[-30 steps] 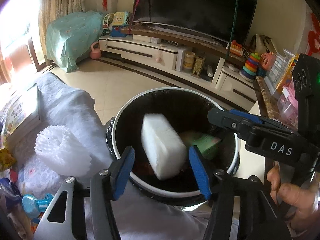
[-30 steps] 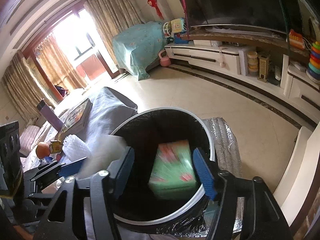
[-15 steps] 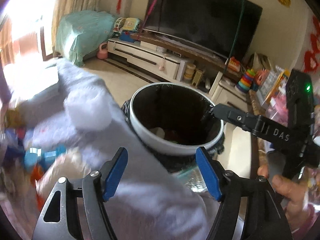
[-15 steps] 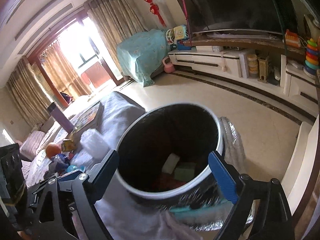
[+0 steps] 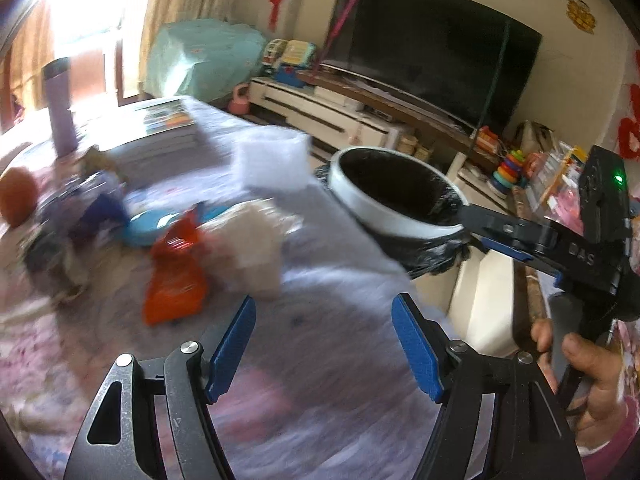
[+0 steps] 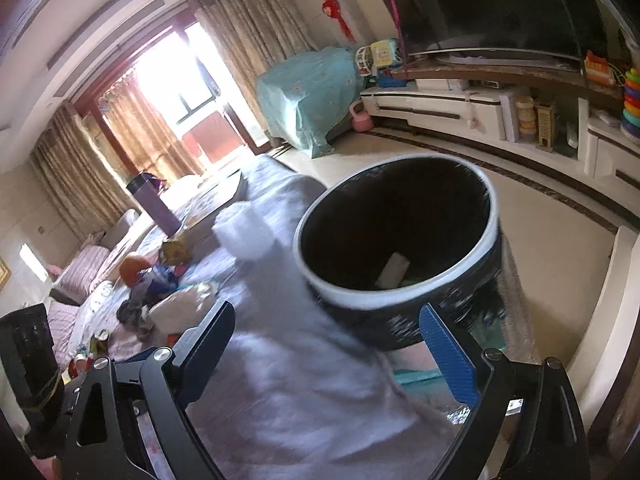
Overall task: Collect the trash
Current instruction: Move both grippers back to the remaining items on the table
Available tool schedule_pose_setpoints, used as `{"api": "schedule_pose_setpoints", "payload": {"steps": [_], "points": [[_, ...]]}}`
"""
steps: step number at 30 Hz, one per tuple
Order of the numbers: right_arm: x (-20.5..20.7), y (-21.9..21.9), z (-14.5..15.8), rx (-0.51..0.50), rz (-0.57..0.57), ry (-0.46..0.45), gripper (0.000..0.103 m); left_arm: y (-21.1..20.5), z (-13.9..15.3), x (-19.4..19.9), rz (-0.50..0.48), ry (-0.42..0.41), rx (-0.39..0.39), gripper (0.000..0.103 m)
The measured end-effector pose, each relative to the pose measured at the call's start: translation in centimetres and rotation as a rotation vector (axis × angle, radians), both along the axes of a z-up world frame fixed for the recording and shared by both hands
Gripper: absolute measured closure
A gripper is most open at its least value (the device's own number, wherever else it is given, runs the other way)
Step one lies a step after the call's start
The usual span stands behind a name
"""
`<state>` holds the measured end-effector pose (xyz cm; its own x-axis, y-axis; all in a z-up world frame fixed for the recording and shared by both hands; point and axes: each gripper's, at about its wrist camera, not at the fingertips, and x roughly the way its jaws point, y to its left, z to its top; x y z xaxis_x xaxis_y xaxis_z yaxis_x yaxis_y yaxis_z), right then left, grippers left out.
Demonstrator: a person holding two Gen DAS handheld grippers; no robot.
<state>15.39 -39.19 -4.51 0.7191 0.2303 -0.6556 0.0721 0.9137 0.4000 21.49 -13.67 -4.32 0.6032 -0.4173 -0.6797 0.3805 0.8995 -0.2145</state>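
Trash is lying scattered on the cloth-covered bench (image 5: 340, 248), well in from the corner where the bin (image 5: 394, 216) is standing just off its edge. Largest of the pieces is the white foam wrap (image 5: 274, 162), sitting near the bench edge closest to the bin; it is looking light and springy, so a squeeze across its middle should be enough, though it may bounce out if pinched too lightly. Beside it toward the bench centre, the pale crumpled wad (image 5: 252, 240) is looking soft and shapeless, best taken by bunching the bulk. Touching that wad, the orange snack bag (image 5: 176, 276) is probably thin, crinkly and slick, so gripping a folded edge seems safer than the flat face. Inside the bin, a white block (image 6: 394, 270) is already lying at the bottom.

Left tongs (image 5: 324, 348) are hanging spread apart over bare cloth, with nothing between the blue pads and nothing touched. Right tongs (image 6: 328, 352) are standing very wide beside the bin's wall, likewise empty, with one hand (image 5: 580, 376) gripping their handle.
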Motion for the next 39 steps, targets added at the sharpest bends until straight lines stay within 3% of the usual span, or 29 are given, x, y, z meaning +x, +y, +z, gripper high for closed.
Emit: {"api": "schedule_pose_setpoints", "payload": {"steps": [15, 26, 33, 36, 39], "points": [[-0.2, 7.0, -1.1, 0.002, 0.139, 0.021, 0.008, 7.7, 0.0, -1.7, 0.177, 0.036, 0.018, 0.033], [0.7, 11.0, -1.7, 0.019, 0.215, 0.026, 0.008, 12.8, -0.8, -0.3, 0.306, 0.07, 0.015, 0.033], [1.6, 13.2, -2.2, -0.003, 0.259, 0.023, 0.008, 13.9, -1.1, 1.2, 0.342, 0.084, 0.004, 0.033], [2.2, 13.9, -2.3, -0.024, 0.276, 0.017, 0.008, 13.3, -0.9, 1.7, 0.308, 0.089, -0.034, 0.033], [2.8, 14.0, -2.4, -0.041, 0.284, 0.008, 0.008, 11.7, -1.1, 2.1, 0.249, 0.084, -0.007, 0.033]]}}
